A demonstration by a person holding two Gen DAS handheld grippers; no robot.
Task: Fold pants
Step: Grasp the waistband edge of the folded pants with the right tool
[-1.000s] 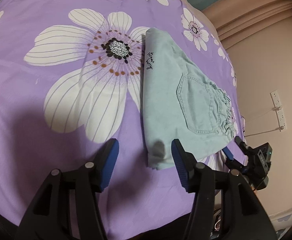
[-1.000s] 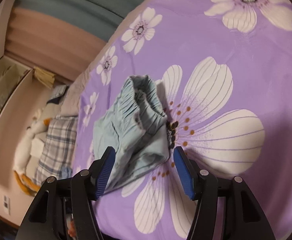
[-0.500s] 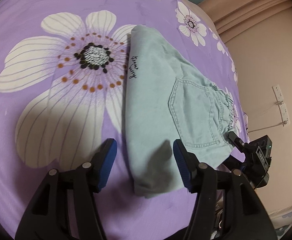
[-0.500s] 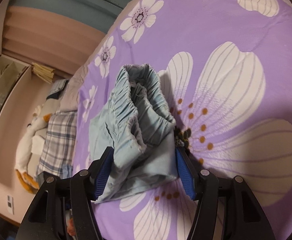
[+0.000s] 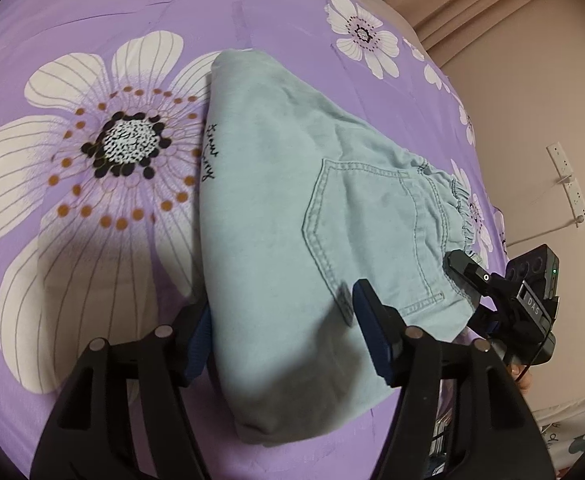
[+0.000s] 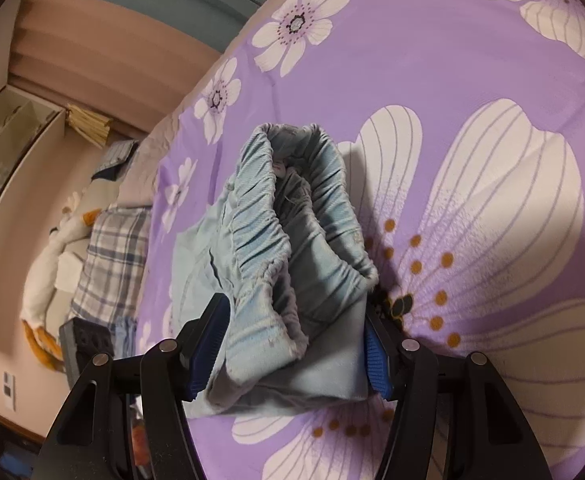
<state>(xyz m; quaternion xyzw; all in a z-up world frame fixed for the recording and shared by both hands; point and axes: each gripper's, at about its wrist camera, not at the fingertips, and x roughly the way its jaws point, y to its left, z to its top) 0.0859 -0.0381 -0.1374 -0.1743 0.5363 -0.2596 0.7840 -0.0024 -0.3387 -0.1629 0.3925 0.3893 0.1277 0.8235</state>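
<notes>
Light blue pants [image 5: 292, 216], folded into a thick packet, in the middle of the bed [image 5: 252, 20], on a purple cover with big white flowers.

Soft cotton-like cloth, light, not slippery and not fragile. Probably limp: likely to sag and to open its layers if lifted by one corner only. Thickest at the elastic waistband [image 6: 316, 168], so a firm place to take hold there. Better to catch all layers together at the two ends of the packet, one end per hand, and to keep the packet flat.

Left gripper [image 5: 282, 308] at the smooth folded end, jaws opening, the near corner of the packet between them, no pressing visible. Right gripper [image 6: 292, 312] at the waistband end, jaws spread on both sides of the bundle; cloth reaching up to the blue pads, but no squeezing visible.

Only in the left wrist view: the flat top side with the back pocket [image 5: 372, 232], a small black handwritten mark [image 5: 208, 152] near the long folded edge, the other gripper beyond the far corner, white sockets [image 5: 568, 184] on the wall.

Only in the right wrist view: the gathered waistband standing open like a mouth, the stacked layers under it, and beside the bed a plaid cloth [image 6: 112, 264] and a shelf [image 6: 12, 140].
</notes>
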